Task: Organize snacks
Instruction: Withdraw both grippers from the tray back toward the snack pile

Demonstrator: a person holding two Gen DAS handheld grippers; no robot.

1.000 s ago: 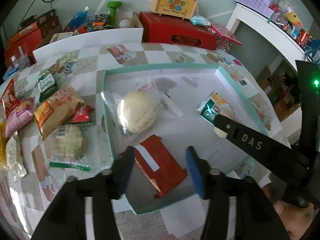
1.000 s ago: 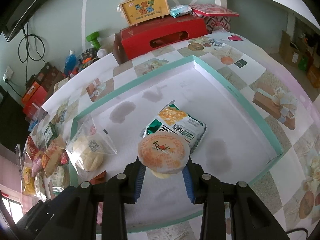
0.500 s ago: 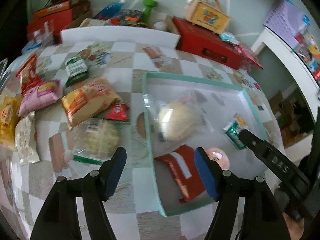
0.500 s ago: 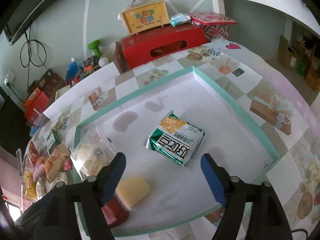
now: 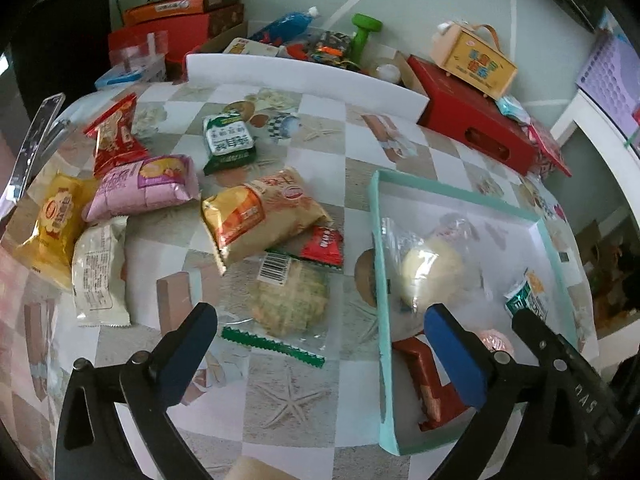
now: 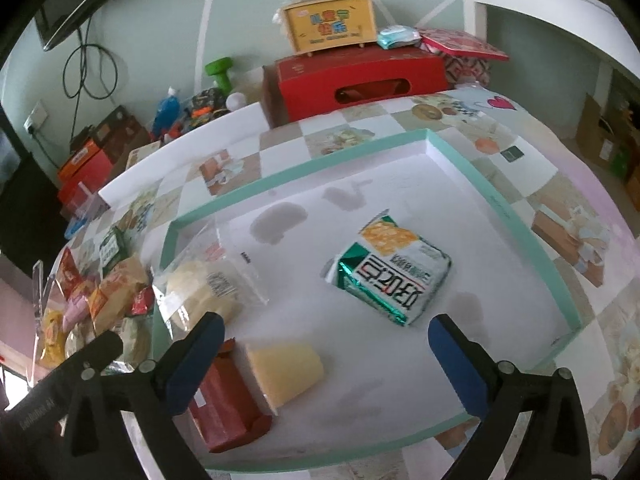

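In the left wrist view my left gripper (image 5: 320, 320) hangs over the table just left of the teal-rimmed tray (image 5: 378, 240), jaws opening. Nothing is gripped, and a clear-bagged round cake (image 5: 290, 304) lies below the gap. Loose snacks lie beyond it: an orange-tan bag (image 5: 260, 216), a pink bag (image 5: 144, 188), a yellow bag (image 5: 52, 224) and a white pack (image 5: 98, 272). My right gripper (image 6: 325, 326) is over the tray (image 6: 500, 208), jaws opening and holding nothing. Under it a yellow cup snack (image 6: 286, 370) lies on its side beside a red packet (image 6: 228, 400), a green-white packet (image 6: 390, 276) and a bagged bun (image 6: 204, 292).
A red box (image 5: 476, 136) with a yellow carry box (image 5: 472, 60) on top stands behind the table. A white board (image 5: 304, 76) lines the far edge, with a green dumbbell (image 5: 364, 32) and cartons behind it. A white shelf unit (image 6: 540, 8) stands at the right.
My right gripper has let go of the cup snack, which now lies on its side in the tray. My left gripper has spread wide and moved left, off the tray to above the bagged cake.
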